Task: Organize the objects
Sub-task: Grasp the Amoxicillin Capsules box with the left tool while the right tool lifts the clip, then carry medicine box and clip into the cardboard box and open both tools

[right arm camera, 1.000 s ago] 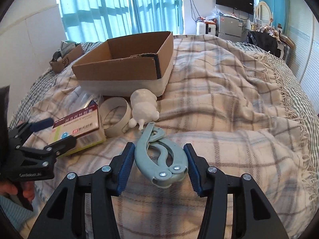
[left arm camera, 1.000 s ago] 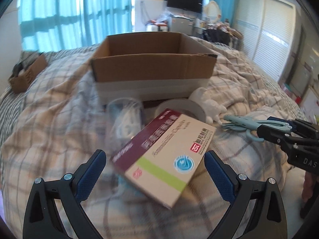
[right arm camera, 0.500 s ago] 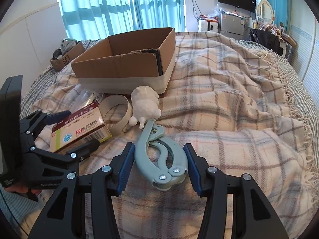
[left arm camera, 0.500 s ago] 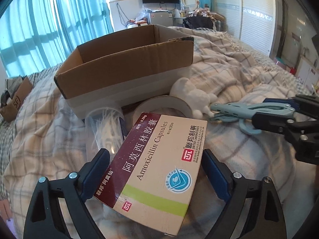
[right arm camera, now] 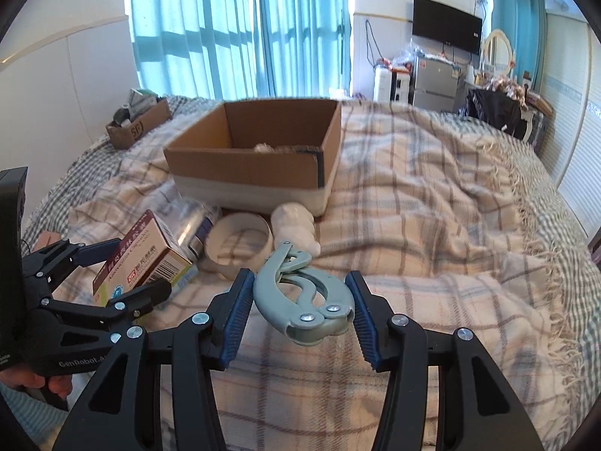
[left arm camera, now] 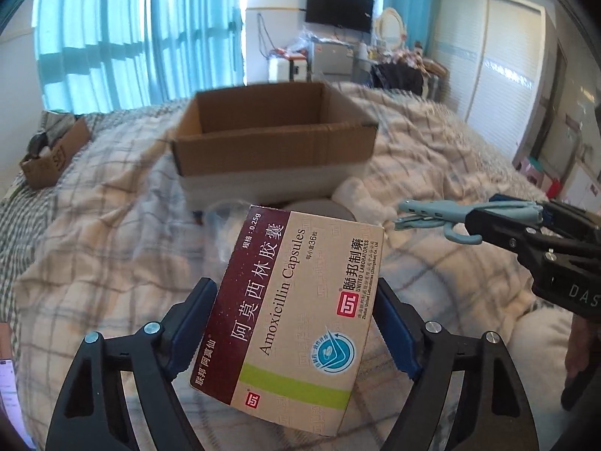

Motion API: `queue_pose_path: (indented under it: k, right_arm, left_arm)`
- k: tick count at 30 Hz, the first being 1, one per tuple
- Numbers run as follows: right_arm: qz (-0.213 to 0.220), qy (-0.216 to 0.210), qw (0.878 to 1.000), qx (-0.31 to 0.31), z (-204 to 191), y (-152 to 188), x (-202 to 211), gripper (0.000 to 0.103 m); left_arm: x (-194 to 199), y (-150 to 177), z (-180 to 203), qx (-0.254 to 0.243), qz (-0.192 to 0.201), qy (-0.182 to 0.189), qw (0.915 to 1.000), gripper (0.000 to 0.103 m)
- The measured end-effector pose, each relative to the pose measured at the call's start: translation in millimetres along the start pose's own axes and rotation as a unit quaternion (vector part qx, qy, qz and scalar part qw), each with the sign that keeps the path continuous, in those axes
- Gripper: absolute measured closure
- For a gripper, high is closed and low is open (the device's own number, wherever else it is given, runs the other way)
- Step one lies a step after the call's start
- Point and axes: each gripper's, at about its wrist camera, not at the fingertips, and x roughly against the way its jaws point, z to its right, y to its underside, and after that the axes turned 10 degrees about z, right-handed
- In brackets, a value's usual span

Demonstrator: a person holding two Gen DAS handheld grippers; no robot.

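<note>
Your left gripper (left arm camera: 296, 323) now has the medicine box (left arm camera: 296, 308) clamped between its blue pads and lifted clear of the blanket (right arm camera: 432, 225), where a second ago the box lay flat between spread fingers; it now tilts up toward the cardboard box (left arm camera: 274, 150), hanging short of its near wall. Your right gripper (right arm camera: 296, 310) has done the same with the pale blue clamp tool (right arm camera: 300, 293): a second ago it rested on the bed between the pads, and now it is pinched at its handle end and raised, its nose pointing toward the cardboard box. Both pickups look done, so I judge the carry to the box is the step in hand, with drops to follow. Left on the blanket against the box's near wall are a clear plastic cup (right arm camera: 195, 221), a white tape roll (right arm camera: 240, 240) and a white soft toy (right arm camera: 295, 223), touching one another, so there is more to fetch. The cardboard box stands open; from the right wrist view a small pale thing and some clear wrapping show low inside behind the near wall, but you cannot tell what they are. Well off on the far left of the bed sits a smaller carton (right arm camera: 141, 124) holding a few dark and pale items, too small to name.
</note>
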Motion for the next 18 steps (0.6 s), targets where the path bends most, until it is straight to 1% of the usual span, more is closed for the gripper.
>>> queue_pose_path:
  k: [5, 9, 14, 18]
  right_arm:
    - [0.031, -0.001, 0.999, 0.009, -8, -23, 18, 0.053]
    - [0.057, -0.002, 0.998, 0.021, -16, -50, 26, 0.053]
    - [0.082, -0.005, 0.996, 0.04, -23, -86, 21, 0.054]
    - [0.094, -0.007, 0.994, 0.047, -27, -116, 5, 0.054]
  left_arm:
    - [18, -24, -5, 0.007, 0.028, -0.005, 0.9996, 0.02]
    - [23, -48, -8, 0.009, 0.046, -0.007, 0.9989, 0.02]
    - [16, -83, -16, 0.012, 0.064, -0.011, 0.9978, 0.02]
    - [2, -111, -25, 0.019, 0.072, -0.015, 0.9971, 0.02]
